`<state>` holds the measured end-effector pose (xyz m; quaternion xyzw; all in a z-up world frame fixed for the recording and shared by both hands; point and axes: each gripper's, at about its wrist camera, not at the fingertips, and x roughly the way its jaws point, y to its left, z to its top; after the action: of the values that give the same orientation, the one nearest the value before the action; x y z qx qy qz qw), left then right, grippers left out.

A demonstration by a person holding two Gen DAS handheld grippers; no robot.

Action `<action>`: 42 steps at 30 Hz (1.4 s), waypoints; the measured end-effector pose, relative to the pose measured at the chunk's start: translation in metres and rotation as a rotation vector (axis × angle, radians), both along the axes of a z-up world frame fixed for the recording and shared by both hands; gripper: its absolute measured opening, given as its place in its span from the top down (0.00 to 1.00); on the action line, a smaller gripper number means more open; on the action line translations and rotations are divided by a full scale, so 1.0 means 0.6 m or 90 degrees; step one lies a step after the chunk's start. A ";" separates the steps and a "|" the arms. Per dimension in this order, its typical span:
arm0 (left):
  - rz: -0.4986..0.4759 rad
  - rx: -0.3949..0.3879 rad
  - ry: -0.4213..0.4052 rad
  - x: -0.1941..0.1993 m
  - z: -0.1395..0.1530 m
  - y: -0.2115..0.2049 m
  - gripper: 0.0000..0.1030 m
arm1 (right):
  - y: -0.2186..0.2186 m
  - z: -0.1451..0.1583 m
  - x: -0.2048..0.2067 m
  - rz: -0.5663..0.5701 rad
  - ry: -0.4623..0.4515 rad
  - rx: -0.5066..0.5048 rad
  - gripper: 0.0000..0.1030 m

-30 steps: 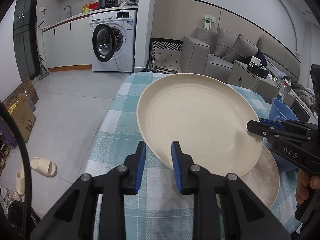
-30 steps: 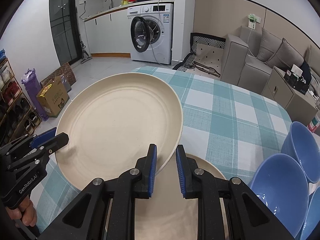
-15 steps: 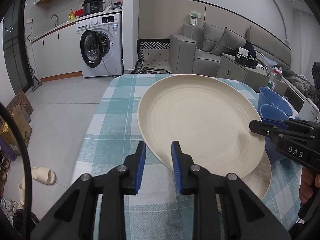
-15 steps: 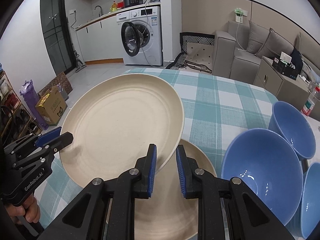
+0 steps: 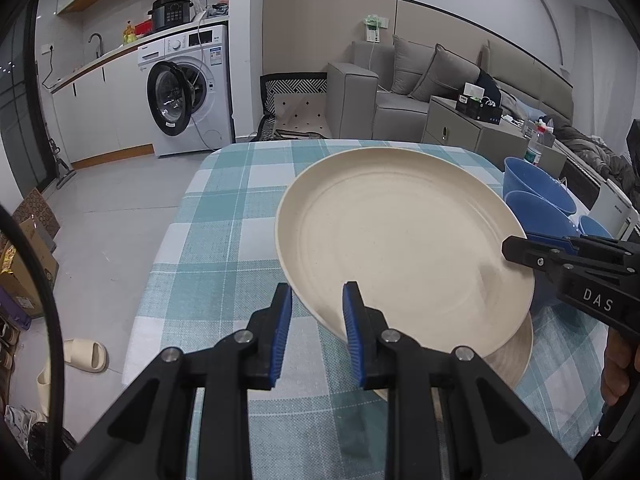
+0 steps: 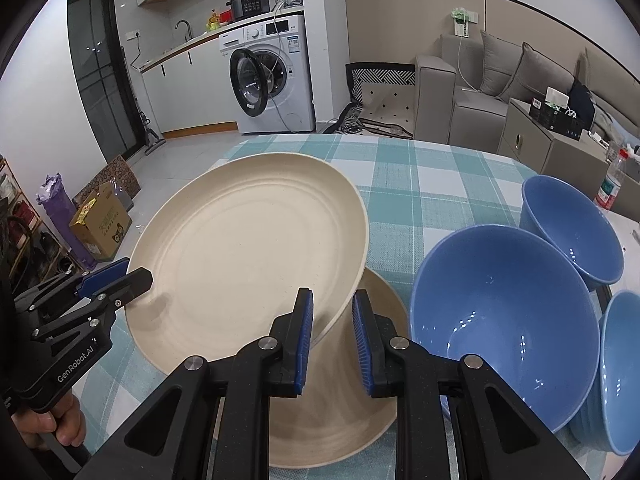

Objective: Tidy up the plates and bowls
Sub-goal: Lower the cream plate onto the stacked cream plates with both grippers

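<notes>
Two plates: a round cream speckled plate (image 5: pixel 400 248) with faint concentric ridges is held tilted above a second cream plate (image 6: pixel 352 412) lying flat on the table.
Left gripper (image 5: pixel 316 330): blue ribbed fingers (image 5: pixel 282 328) pinch the upper plate's near-left rim.
Right gripper (image 6: pixel 331 338): fingers (image 6: pixel 304 336) pinch the same plate's opposite rim.
Left view only: a beige slipper (image 5: pixel 82 356) on the grey floor; the lower plate shows as a mere crescent.
Right view only: much of the lower plate, plus a cardboard box (image 6: pixel 102 224).
Bowls: three glossy blue bowls (image 6: pixel 504 320) stand just right of the plates, each empty.
Table (image 5: pixel 224 248): teal-and-white checked woven cloth.
Beyond: white washing machine (image 5: pixel 188 88), door open.
</notes>
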<state>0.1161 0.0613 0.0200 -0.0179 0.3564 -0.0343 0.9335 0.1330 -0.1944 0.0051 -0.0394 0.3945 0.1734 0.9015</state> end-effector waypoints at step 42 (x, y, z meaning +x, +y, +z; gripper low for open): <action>-0.047 0.049 0.037 -0.025 -0.027 -0.045 0.77 | -0.046 -0.053 -0.057 -0.028 0.039 -0.004 0.80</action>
<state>0.1012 0.0342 0.0039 0.0304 0.3849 -0.0543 0.9209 0.0985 -0.2219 -0.0264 -0.0284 0.4235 0.1531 0.8924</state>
